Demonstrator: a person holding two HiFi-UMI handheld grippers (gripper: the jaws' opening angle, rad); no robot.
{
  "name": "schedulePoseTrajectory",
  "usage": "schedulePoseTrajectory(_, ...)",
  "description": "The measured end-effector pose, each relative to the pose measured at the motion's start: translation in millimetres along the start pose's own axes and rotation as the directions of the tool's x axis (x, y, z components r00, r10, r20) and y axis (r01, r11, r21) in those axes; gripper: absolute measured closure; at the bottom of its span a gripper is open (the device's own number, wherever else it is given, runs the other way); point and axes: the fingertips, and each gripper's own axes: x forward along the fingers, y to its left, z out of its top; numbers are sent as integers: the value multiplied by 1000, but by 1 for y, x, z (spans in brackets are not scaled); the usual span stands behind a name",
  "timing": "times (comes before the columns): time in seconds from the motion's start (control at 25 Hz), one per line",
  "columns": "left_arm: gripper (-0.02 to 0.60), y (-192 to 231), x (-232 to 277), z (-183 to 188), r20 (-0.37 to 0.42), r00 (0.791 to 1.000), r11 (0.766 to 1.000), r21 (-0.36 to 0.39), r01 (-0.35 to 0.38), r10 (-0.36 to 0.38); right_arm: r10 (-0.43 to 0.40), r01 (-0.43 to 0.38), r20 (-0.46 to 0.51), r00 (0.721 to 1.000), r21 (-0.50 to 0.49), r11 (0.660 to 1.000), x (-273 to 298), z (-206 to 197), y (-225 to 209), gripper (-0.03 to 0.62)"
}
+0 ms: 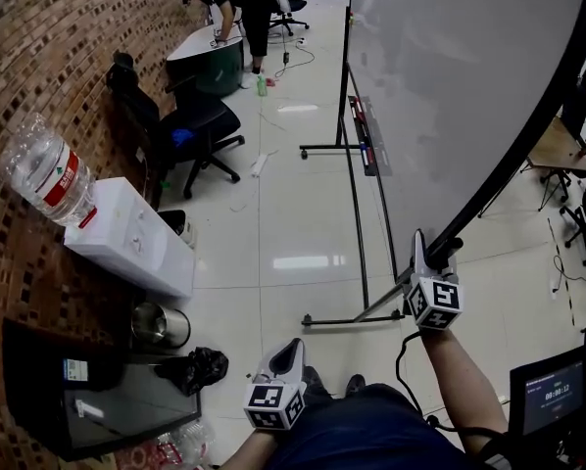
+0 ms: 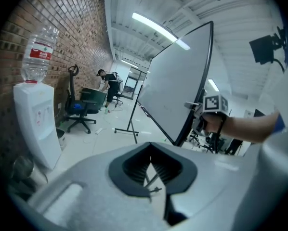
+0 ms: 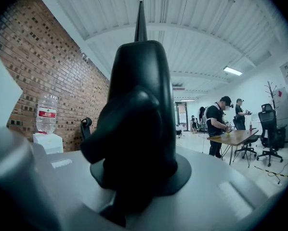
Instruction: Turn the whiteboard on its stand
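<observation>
Whiteboard: large flat grey-white panel in a thin dark frame, tilted steeply on a black tubular stand, right of centre on the glossy pale tile floor. Right gripper: fingers closed on the frame at the panel's lower corner. Left gripper: fingers pressed together, empty, low and apart from the board. Along the rough brick wall at left: boxy white water dispenser topped by a clear ribbed bottle, shiny metal bin, black office chair.

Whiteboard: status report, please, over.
Right gripper shut on whiteboard, lower corner. Left gripper shut, empty, low. Panel tilted on stand. Office chair stands apart.
</observation>
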Motion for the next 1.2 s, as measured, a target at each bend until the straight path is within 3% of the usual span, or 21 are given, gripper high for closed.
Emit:
schedulePoseTrajectory(0.24, 575, -6, -15, 5, 17, 998, 997, 56, -58, 57, -23, 23, 9, 1000, -1, 1000, -14, 1, 8, 503)
schedulePoseTrajectory(0.4, 575, -34, -32, -14, -25, 998, 994, 86, -62, 64, -6, 6, 8, 1000, -13, 1000, -24, 4, 23, 502)
schedulePoseTrajectory(0.52, 575, -44, -49, -24, -46, 993, 987, 120, -103, 109, 0, 0, 11, 1000, -12, 1000, -34, 9, 28, 499)
schedulePoseTrajectory(0.68, 575, -52, -64, -34, -44, 988, 984, 109, -143, 148, -7, 7, 26, 1000, -10, 1000, -47, 2, 21, 499)
schedulePoseTrajectory(0.96, 575, -55, -63, -25, 17, 994, 989, 97, -110, 108, 4, -4, 1, 1000, 5, 1000, -72, -6, 27, 493)
schedulePoseTrajectory(1.2, 575, -53, -65, -24, 63, 998, 997, 72, -28, 23, -10, 10, 9, 1000, -8, 1000, -98, -2, 19, 500)
